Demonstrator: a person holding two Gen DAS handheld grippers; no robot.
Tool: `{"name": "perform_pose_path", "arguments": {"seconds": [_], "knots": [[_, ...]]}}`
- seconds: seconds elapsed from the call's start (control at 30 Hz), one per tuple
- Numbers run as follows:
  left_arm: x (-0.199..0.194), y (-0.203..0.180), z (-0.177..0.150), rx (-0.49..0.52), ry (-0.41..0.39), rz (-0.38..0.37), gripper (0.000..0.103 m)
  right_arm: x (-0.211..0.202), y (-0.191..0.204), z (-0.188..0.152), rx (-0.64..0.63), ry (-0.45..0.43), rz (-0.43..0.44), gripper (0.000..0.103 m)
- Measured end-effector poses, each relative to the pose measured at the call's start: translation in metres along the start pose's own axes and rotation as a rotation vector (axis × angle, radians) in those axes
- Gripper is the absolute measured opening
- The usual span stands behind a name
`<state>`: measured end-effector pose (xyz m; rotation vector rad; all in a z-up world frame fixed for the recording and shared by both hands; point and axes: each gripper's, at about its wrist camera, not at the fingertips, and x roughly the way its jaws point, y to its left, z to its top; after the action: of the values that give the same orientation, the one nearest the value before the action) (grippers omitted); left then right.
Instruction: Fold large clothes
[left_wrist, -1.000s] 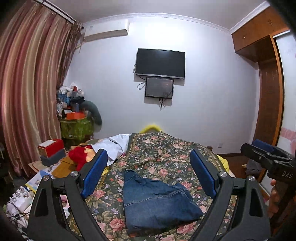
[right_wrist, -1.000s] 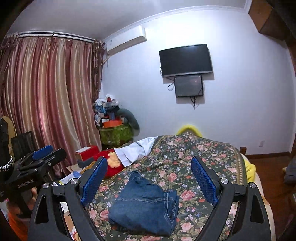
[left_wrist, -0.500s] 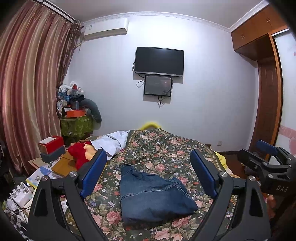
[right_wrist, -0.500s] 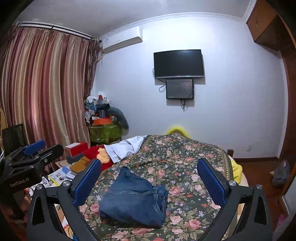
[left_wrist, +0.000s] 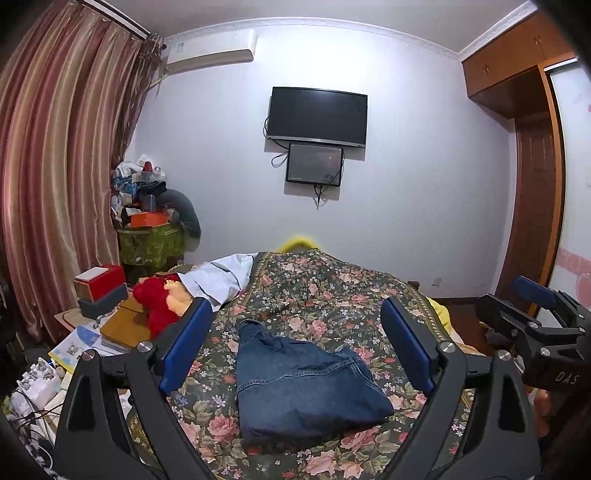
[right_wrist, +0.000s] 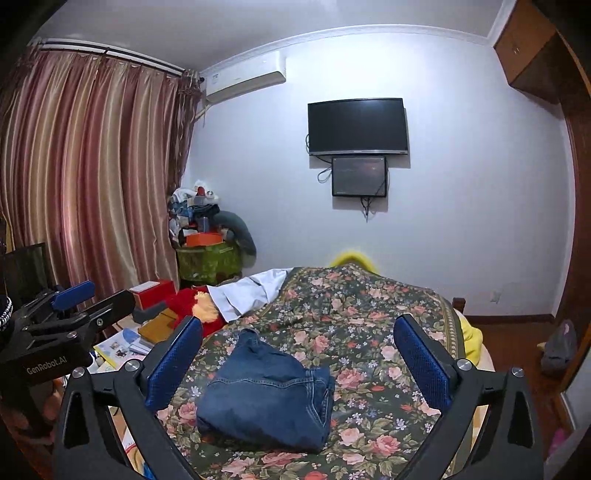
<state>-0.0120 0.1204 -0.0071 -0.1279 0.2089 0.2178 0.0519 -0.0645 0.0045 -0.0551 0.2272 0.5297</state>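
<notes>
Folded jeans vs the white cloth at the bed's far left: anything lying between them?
Nothing: in both wrist views only bare floral bedspread lies between the folded jeans and the white cloth. Both grippers are open, off the jeans.

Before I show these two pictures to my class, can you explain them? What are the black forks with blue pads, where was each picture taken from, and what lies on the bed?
There is no robot here. A person carries one hand-held gripper in each hand, and each has a wide-angle camera looking out along its two fingers. The left hand-held gripper frames one picture, and the right hand-held gripper frames the other. Each also shows at the edge of the other's view. Both are open and hold nothing. On the floral bedspread lies a folded pair of blue jeans, touched by neither. A white garment lies further back.
</notes>
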Motion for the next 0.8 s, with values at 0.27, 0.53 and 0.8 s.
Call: {"name": "perform_pose_path", "arguments": {"seconds": [0.27, 0.53, 0.8], "knots": [[0.0, -0.003, -0.002, 0.015, 0.002, 0.002, 0.093, 0.003, 0.0, -0.002, 0.018, 0.009, -0.003, 0.103], [0.001, -0.009, -0.004, 0.033, 0.003, 0.003, 0.095, 0.004, -0.002, -0.002, 0.019, 0.01, 0.0, 0.103], [0.003, -0.012, -0.005, 0.04, 0.004, 0.0, 0.095, 0.004, -0.002, -0.002, 0.021, 0.011, -0.004, 0.103]]}}
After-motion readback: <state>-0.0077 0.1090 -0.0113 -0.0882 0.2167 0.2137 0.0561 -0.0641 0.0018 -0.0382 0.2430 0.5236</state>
